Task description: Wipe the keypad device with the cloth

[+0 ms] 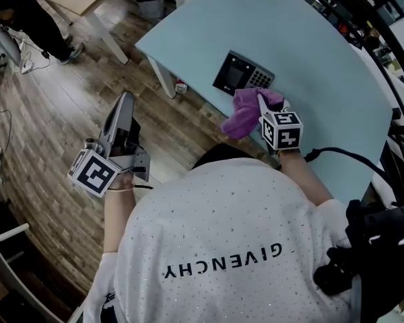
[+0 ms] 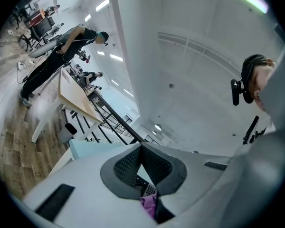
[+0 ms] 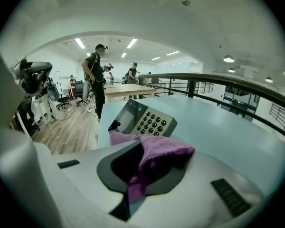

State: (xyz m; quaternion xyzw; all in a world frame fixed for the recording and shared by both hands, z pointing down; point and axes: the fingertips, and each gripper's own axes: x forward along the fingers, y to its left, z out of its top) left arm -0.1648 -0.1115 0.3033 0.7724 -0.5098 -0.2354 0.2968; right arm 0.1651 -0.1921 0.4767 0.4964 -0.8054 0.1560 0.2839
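Observation:
The dark keypad device (image 1: 242,74) lies on the light blue table (image 1: 323,66), near its front left edge. My right gripper (image 1: 261,101) hovers just in front of the device, shut on a purple cloth (image 1: 242,113) that hangs down from its jaws. In the right gripper view the cloth (image 3: 162,148) bunches between the jaws of the right gripper (image 3: 145,150), with the keypad device (image 3: 145,118) right behind it. My left gripper (image 1: 126,99) is held over the wooden floor left of the table; its jaws meet at the tips of the left gripper (image 2: 140,148) with nothing between them.
A person in dark clothes (image 3: 97,75) stands by a wooden table (image 3: 128,90) farther back. A grey bin (image 1: 150,2) sits beyond the table's left corner. A black railing (image 3: 218,80) runs along the table's far side. White table legs (image 1: 163,79) stand near my left gripper.

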